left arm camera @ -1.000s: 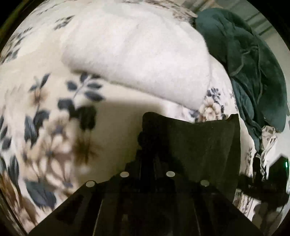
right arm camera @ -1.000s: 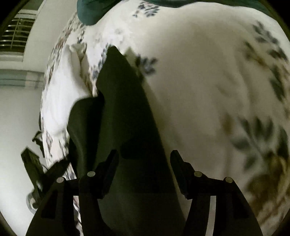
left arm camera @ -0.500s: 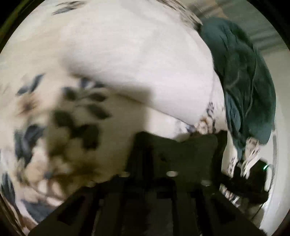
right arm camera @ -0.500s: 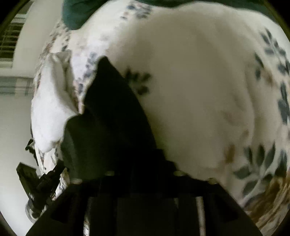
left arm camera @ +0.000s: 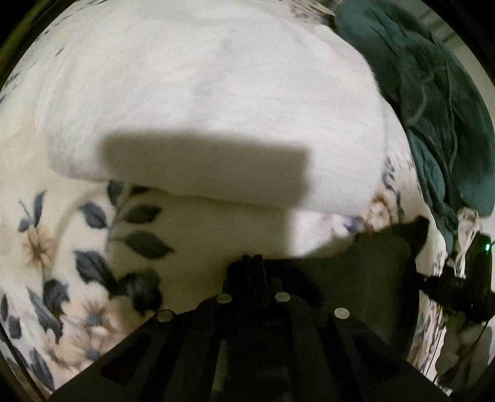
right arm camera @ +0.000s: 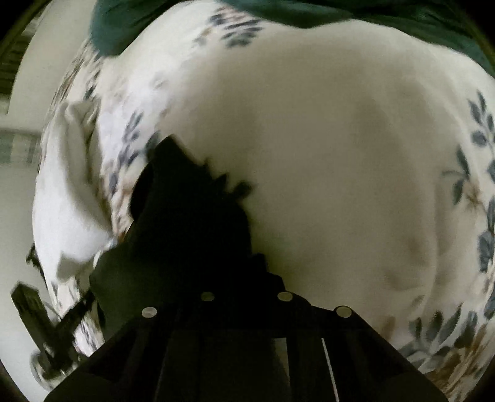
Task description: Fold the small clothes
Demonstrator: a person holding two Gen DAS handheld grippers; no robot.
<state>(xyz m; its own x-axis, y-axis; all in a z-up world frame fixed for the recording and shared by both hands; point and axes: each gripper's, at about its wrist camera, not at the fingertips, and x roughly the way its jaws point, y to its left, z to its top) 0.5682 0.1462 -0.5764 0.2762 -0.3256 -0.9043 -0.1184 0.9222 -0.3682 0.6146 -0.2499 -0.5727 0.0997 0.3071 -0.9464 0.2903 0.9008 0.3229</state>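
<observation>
A small black garment (left arm camera: 371, 272) hangs between both grippers above a floral bedspread (left arm camera: 77, 247). My left gripper (left arm camera: 252, 266) is shut on one edge of it; the cloth spreads to the right of the fingers. In the right wrist view my right gripper (right arm camera: 238, 266) is shut on the other edge, and the black garment (right arm camera: 185, 216) rises up and left from the fingers, hiding their tips. A folded white garment (left arm camera: 201, 108) lies on the bed just beyond the left gripper, with a shadow across its near edge.
A heap of dark green cloth (left arm camera: 433, 102) lies at the far right of the bed, also along the top of the right wrist view (right arm camera: 123, 24). A white cloth (right arm camera: 62, 185) lies at the bed's left edge. Dark equipment (left arm camera: 458, 284) stands beside the bed.
My right gripper was open around the black garment and has shut on it. Both grippers have moved forward with it towards the folded white garment.
</observation>
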